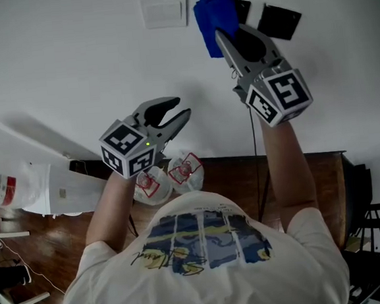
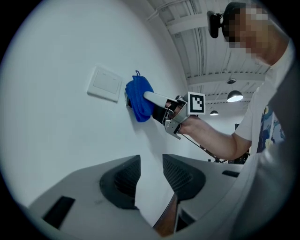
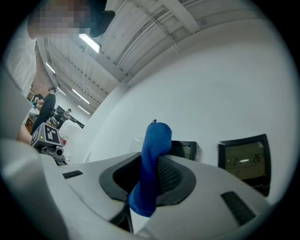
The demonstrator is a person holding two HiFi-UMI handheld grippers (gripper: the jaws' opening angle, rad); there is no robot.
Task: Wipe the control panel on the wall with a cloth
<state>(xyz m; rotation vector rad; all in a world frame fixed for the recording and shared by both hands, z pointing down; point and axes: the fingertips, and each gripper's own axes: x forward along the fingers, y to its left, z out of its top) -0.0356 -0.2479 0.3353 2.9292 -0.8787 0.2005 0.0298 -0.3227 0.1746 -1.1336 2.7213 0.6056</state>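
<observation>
- Holding the blue cloth [image 3: 151, 159] clamped between its two jaws, the right gripper [image 3: 152, 180] is raised to the white wall [image 1: 70, 66]. The cloth stands proud of the jaw tips as a folded wad, so fabric, not the plastic of the jaws, meets the surface.
- Cloth location: bunched at the smaller dark panel [image 3: 186, 149], covering part of it in the head view. The left gripper view suggests it rests against the wall. Contact appears likely, but how hard it presses cannot be judged.
- The larger control panel with the lit display [image 3: 244, 160] sits just beside the smaller one, on its right, and is fully uncovered. Judged not yet under the cloth.
- A white switch plate [image 1: 164, 10] lies near the cloth on the other side, apart from it.
- Left gripper [image 1: 172, 116]: jaws spread, with nothing between them; only wall shows through the gap. It is held lower and well clear of the panels, apparently parked so the working arm has free travel.
- Assessment: the wipe appears to be at the smaller panel. Finishing calls for sideways travel to the right, across the display panel, with the wad kept flat to the wall.
- Risks: the cloth's loose lower end hangs behind the jaws and could drag. Firm pressure on the display panel might actuate a control.
</observation>
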